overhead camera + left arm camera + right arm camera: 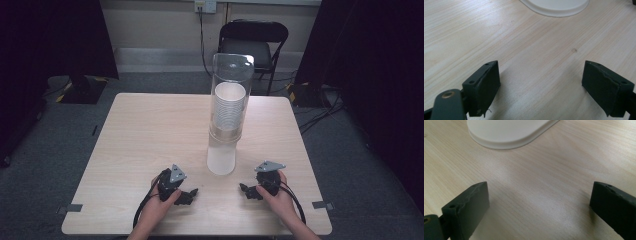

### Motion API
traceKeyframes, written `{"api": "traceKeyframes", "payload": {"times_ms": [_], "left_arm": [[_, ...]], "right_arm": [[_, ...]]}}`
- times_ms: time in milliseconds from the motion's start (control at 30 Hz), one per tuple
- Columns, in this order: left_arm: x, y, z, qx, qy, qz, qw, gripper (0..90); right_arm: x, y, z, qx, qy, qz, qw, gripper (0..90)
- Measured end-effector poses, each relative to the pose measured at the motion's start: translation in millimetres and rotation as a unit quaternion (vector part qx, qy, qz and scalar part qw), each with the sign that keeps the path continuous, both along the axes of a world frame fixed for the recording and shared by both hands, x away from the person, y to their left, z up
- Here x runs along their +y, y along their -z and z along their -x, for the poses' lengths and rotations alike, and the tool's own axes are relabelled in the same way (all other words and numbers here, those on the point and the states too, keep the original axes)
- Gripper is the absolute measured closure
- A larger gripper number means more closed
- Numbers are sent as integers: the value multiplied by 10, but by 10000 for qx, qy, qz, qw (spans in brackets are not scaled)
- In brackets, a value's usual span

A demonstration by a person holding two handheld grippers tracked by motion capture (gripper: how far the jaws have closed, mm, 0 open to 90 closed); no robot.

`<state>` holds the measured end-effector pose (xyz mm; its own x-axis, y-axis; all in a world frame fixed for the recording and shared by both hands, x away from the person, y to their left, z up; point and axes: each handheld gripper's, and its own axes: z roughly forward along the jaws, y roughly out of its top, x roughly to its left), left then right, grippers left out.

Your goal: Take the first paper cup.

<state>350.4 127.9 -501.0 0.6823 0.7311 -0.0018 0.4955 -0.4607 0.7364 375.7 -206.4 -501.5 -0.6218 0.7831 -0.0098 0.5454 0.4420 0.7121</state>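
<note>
**Cup tower dead centre, both grippers parked in front of it**

While both hands rest low on the tabletop [150,130], the thing to care about is the tall clear tube [231,75] standing upright in the middle, with a stack of white cups [229,112] inside it and a white base [221,159] at the bottom. Its long axis runs straight up, so any grab has to come in from the side, not from above.

From the high view the left gripper [186,196] sits just left of the base and a bit nearer the person, and the right gripper [248,191] mirrors it on the other side. Both point inward toward the base, and I'd call them about equally near; neither touches it.

Left gripper view: fingers [485,85] spread wide, nothing between them but bare wood, and the rim of the base [556,11] sits ahead and a little right of centre. Right gripper view: same deal, fingers [469,205] wide apart and empty, base [506,138] ahead and off to the left.

My guess is either hand can slide forward to flank the base, and which one goes is a toss-up.
</note>
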Motion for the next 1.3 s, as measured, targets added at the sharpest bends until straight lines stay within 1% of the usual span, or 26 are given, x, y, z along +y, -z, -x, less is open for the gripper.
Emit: {"api": "traceKeyframes", "payload": {"times_ms": [167,367,400,433,500,533,567,600,633,667,700,767,800,900,933,967,1033,1067,1133,1167,1233,1300], "left_arm": [[0,0,0,2,0,2,10000,145],[-1,0,0,-1,-2,-2,10000,145],[0,0,0,0,-1,-3,10000,145],[0,0,0,1,-1,-3,10000,145],[0,0,0,0,-1,-4,10000,144],[0,0,0,0,-1,-4,10000,144],[0,0,0,1,0,-4,10000,144],[-1,0,0,2,-2,0,10000,144],[-1,0,0,2,-2,0,10000,144],[0,0,0,3,-2,-1,10000,144],[-1,0,0,3,-3,2,10000,144],[0,0,0,3,-1,0,10000,144],[-1,0,0,2,-2,0,10000,144],[0,0,0,2,-1,-2,10000,144],[0,0,0,2,-1,-2,10000,144],[0,0,0,2,0,-2,10000,144],[0,0,-1,2,0,-2,10000,144],[0,-1,-1,3,1,-4,10000,144],[0,0,0,4,0,-2,10000,145],[0,0,0,4,0,-2,10000,144],[0,-1,0,5,1,-4,10000,144],[0,0,-1,4,0,-3,10000,144]], "right_arm": [[24,-1,1,4,97,15,10000,15],[40,-1,-1,-20,22,18,10000,17],[46,-5,-2,-17,-44,12,10000,30],[47,-13,-2,-14,-102,14,9999,62],[52,-40,-3,-29,-160,-4,9999,183],[52,-40,-3,-29,-160,-4,9999,183],[56,-60,-9,-38,-226,17,9997,178],[76,-107,-35,-95,-288,-63,9995,161],[76,-107,-35,-95,-288,-63,9995,161],[85,-129,-41,-70,-272,-143,9995,167],[127,-188,-77,-114,-346,-227,9991,151],[165,-230,-97,-198,-395,-252,9987,163],[186,-253,-108,-185,-418,-301,9985,164],[243,-322,-139,-227,-435,-342,9982,165],[243,-322,-139,-227,-435,-342,9982,165],[254,-341,-151,-257,-443,-397,9979,168],[278,-387,-181,-232,-465,-410,9978,169],[297,-430,-202,-262,-486,-417,9976,181],[306,-459,-219,-303,-474,-496,9972,187],[314,-475,-228,-320,-491,-490,9971,190],[325,-494,-239,-319,-515,-500,9969,198],[354,-531,-261,-296,-532,-572,9965,197]]}}
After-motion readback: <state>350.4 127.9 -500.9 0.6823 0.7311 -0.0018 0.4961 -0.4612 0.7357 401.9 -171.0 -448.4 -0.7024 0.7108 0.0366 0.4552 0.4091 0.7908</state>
